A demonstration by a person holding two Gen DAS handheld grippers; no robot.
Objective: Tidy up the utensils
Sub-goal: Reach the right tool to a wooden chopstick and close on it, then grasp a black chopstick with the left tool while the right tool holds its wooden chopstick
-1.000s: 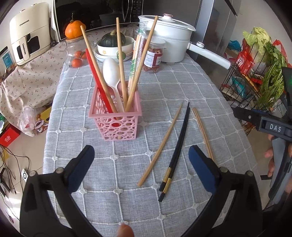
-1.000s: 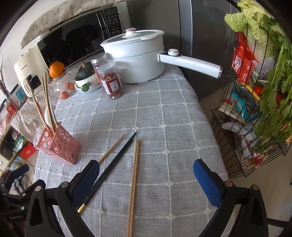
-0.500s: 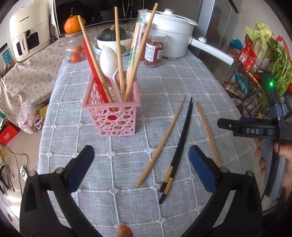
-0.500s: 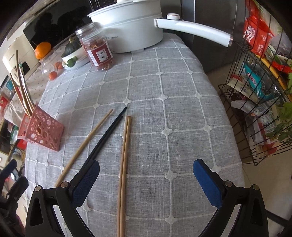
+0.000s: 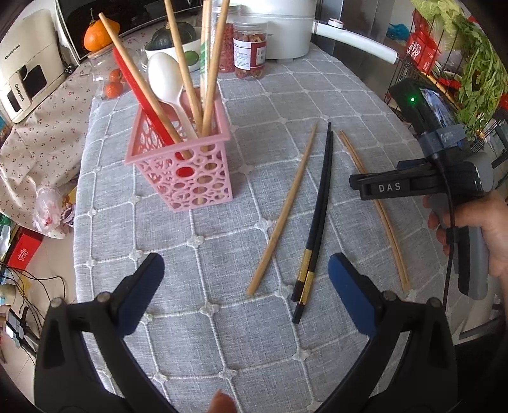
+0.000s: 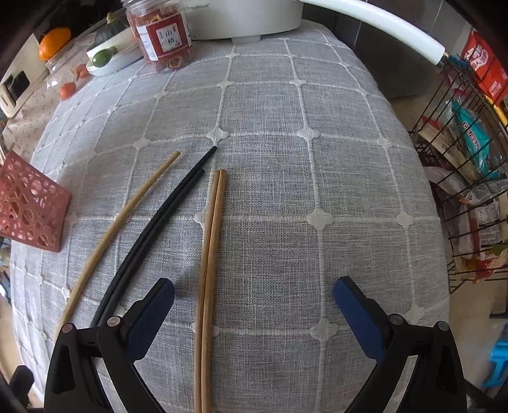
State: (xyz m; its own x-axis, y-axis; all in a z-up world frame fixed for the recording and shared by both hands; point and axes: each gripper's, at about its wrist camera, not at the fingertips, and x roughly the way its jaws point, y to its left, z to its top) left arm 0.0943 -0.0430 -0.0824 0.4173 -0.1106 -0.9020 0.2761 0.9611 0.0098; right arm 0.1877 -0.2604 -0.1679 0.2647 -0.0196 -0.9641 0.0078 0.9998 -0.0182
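Both sets of tongs are spread wide with nothing in them. Up close, the right gripper (image 6: 254, 305) hovers low over the wooden chopstick pair (image 6: 211, 254), which runs between its pads, nearer the left one. The black chopsticks (image 6: 152, 232) and the single wooden chopstick (image 6: 117, 222) lie just left of it. The left wrist view adds what that one crops: the whole pink basket (image 5: 184, 168), upright, holding chopsticks, a white spoon (image 5: 166, 82) and something red. The left gripper (image 5: 246, 292) hangs above the cloth, with the single chopstick's near end between its pads. Farther back stand a jar (image 5: 249, 50) and a white pot (image 5: 279, 28).
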